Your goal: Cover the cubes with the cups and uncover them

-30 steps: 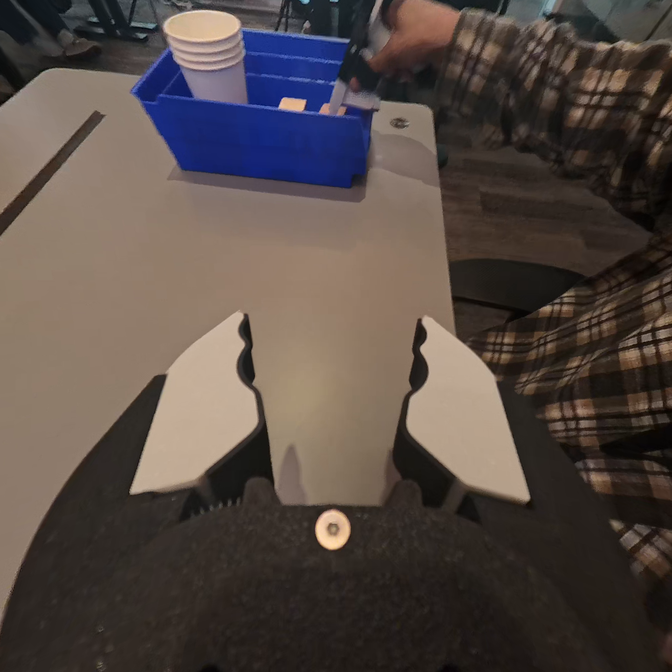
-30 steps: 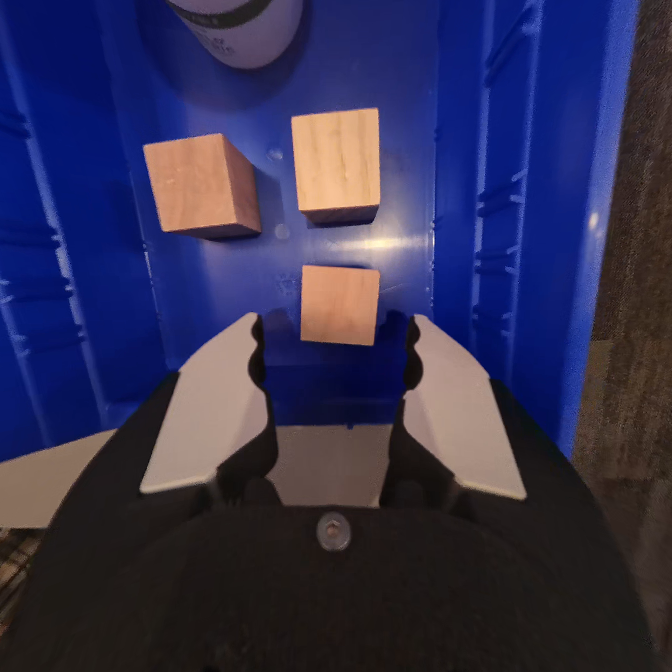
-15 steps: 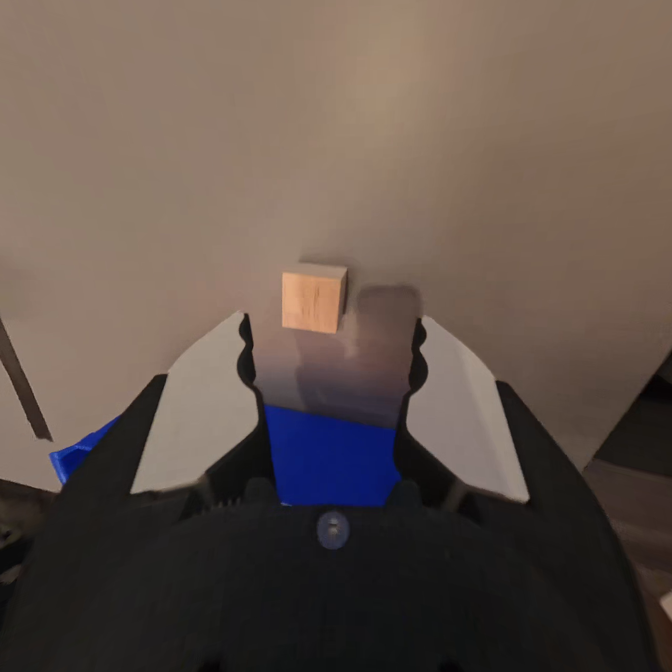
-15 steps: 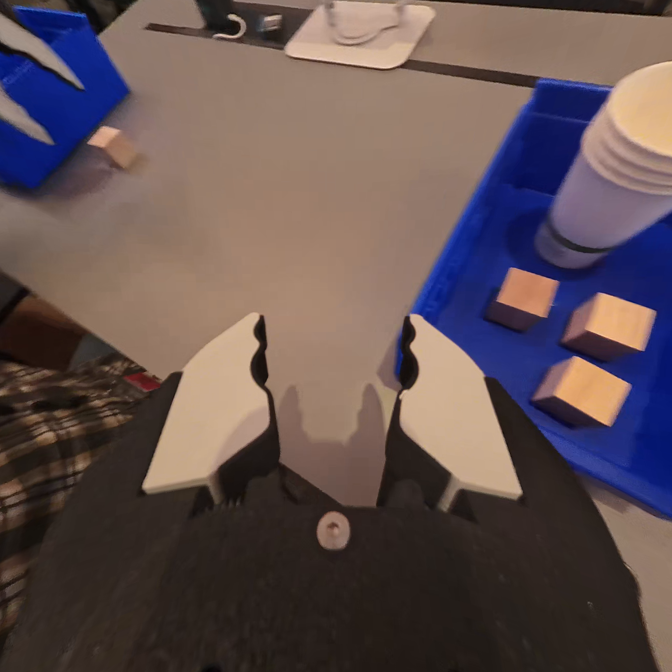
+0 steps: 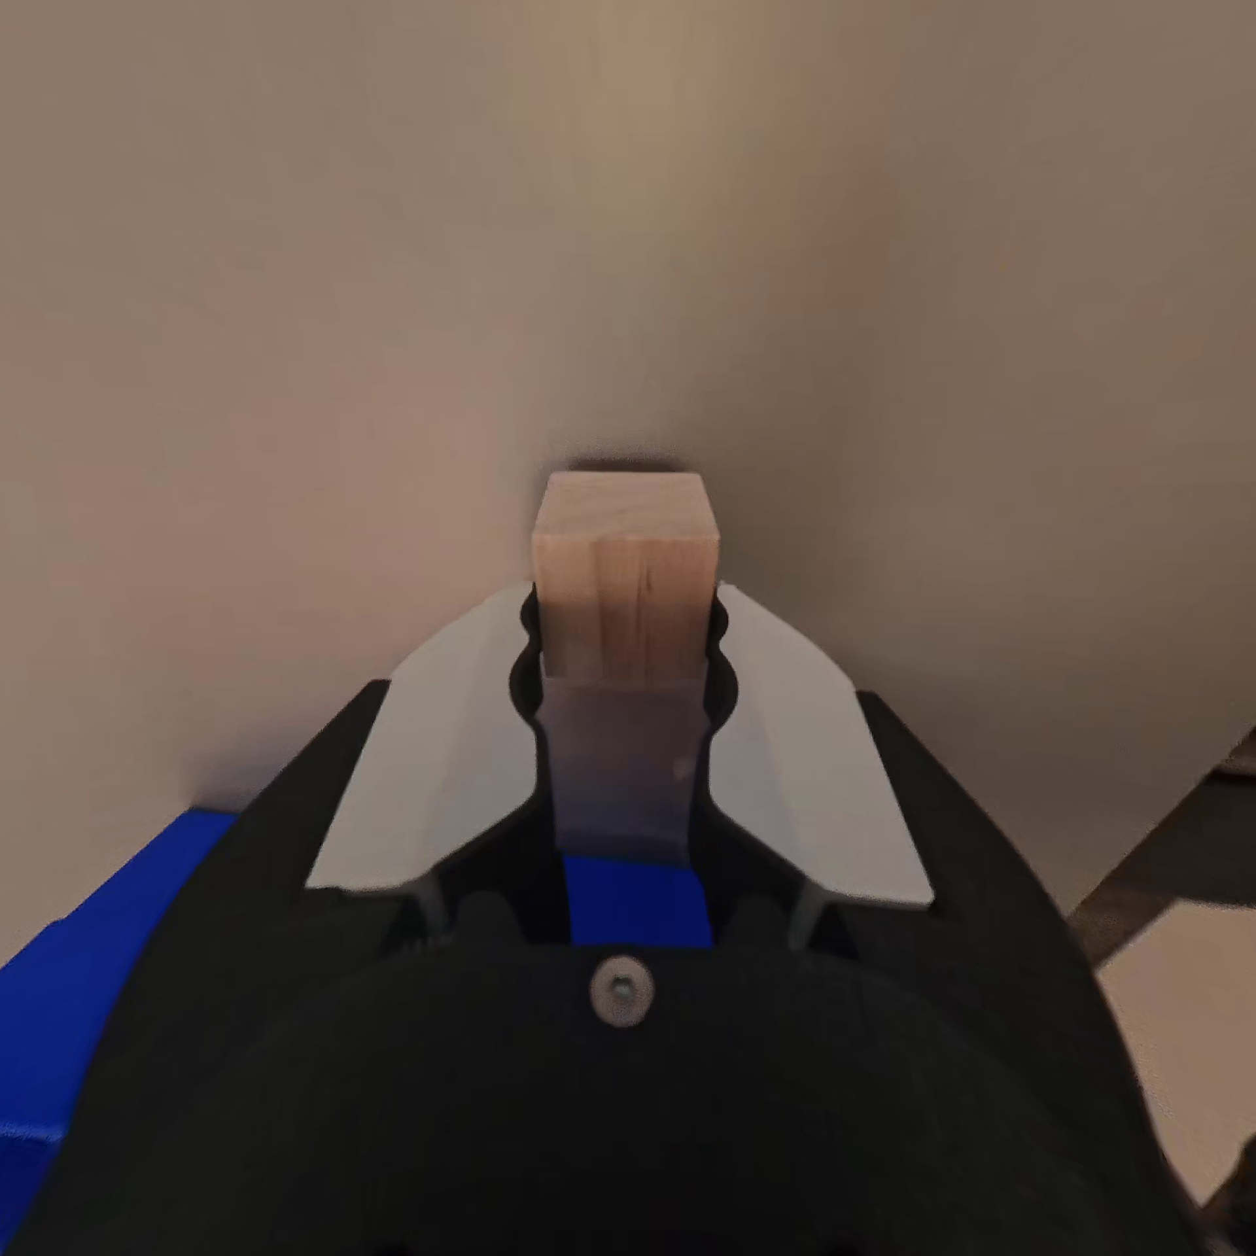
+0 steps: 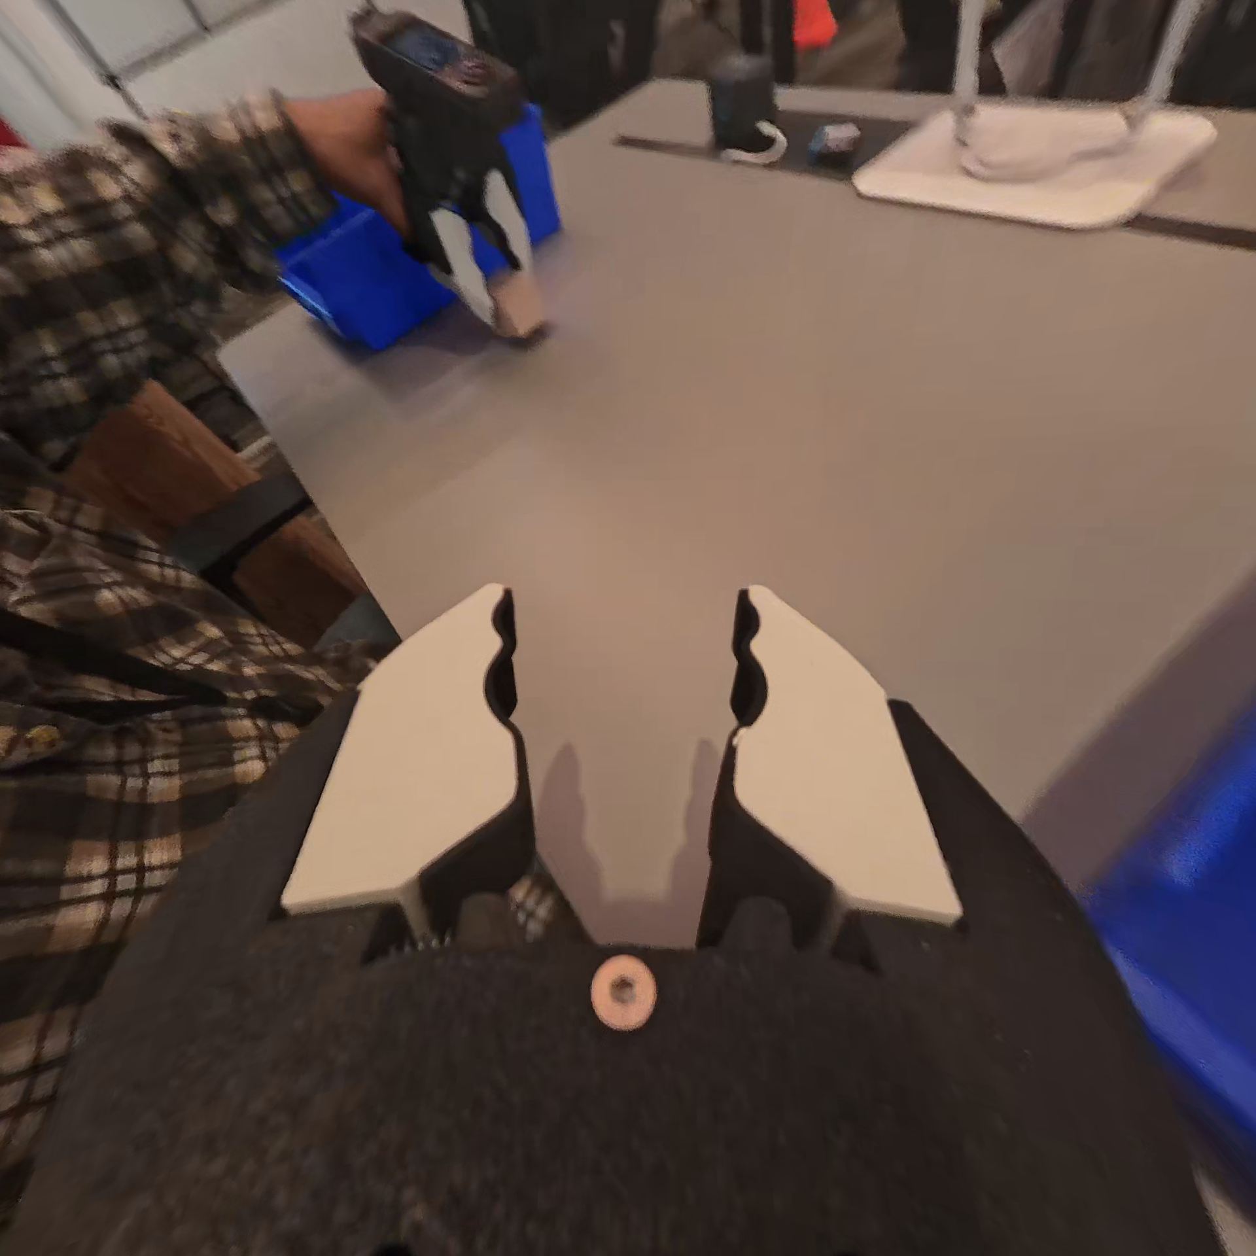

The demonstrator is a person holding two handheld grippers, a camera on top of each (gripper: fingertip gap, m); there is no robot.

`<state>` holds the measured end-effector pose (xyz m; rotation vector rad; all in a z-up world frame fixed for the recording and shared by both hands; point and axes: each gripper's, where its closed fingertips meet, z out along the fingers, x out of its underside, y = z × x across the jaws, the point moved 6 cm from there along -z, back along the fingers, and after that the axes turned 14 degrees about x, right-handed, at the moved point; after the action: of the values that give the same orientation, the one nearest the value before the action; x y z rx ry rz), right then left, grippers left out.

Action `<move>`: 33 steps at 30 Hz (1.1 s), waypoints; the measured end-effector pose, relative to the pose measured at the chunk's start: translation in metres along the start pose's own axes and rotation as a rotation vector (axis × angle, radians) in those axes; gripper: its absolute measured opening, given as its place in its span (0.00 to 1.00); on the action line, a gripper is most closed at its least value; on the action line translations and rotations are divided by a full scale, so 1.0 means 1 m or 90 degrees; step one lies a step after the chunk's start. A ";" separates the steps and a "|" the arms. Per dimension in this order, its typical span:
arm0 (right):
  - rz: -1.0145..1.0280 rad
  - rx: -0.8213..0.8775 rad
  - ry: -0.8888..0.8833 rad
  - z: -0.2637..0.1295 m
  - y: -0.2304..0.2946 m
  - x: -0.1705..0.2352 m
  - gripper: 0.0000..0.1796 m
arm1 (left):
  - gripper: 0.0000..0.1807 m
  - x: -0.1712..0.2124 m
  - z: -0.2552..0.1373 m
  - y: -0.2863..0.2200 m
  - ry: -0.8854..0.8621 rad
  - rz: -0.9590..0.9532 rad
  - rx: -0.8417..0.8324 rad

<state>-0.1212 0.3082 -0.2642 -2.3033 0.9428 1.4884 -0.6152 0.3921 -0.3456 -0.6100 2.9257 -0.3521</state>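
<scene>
My left gripper (image 5: 626,615) is closed around 1 wooden cube (image 5: 624,591), with both jaws pressing its sides near the tips. The cube sits on the grey table (image 5: 612,238), and I cannot tell if it is lifted a little or still resting there. Below this gripper I see a blue bin (image 5: 95,965), just beside the cube on the near side. In the right wrist view the same gripper (image 6: 506,299) shows far away, pointing down to the table with the cube (image 6: 518,307) between its fingers, in front of the blue bin (image 6: 367,285); a hand (image 6: 353,146) with a plaid sleeve (image 6: 149,204) holds it. My right gripper (image 6: 624,635) is released, the 2 jaws stand apart with nothing between them, and it hangs over bare table. At its right edge there is a second blue bin (image 6: 1196,883), blurred. At the far side of the table lie a white tray (image 6: 1033,170) and a dark cylinder (image 6: 741,102).
</scene>
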 end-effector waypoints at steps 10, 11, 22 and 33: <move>-0.164 -0.248 -0.067 0.115 0.065 -0.060 0.41 | 0.24 -0.122 -0.040 -0.111 -0.363 0.162 0.012; -0.194 -0.256 -0.050 0.123 0.070 -0.066 0.41 | 0.24 -0.131 -0.039 -0.121 -0.363 0.185 0.012; -0.391 -0.300 0.125 0.149 0.096 -0.072 0.24 | 0.24 -0.174 -0.036 -0.167 -0.389 0.279 0.052; -0.337 -0.142 0.186 0.089 0.055 -0.090 0.24 | 0.45 -0.194 -0.047 -0.171 -0.532 0.246 0.083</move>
<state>-0.2454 0.3470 -0.2178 -2.6925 0.1845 1.0963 -0.3828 0.3283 -0.2410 -0.1041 2.1204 -0.1742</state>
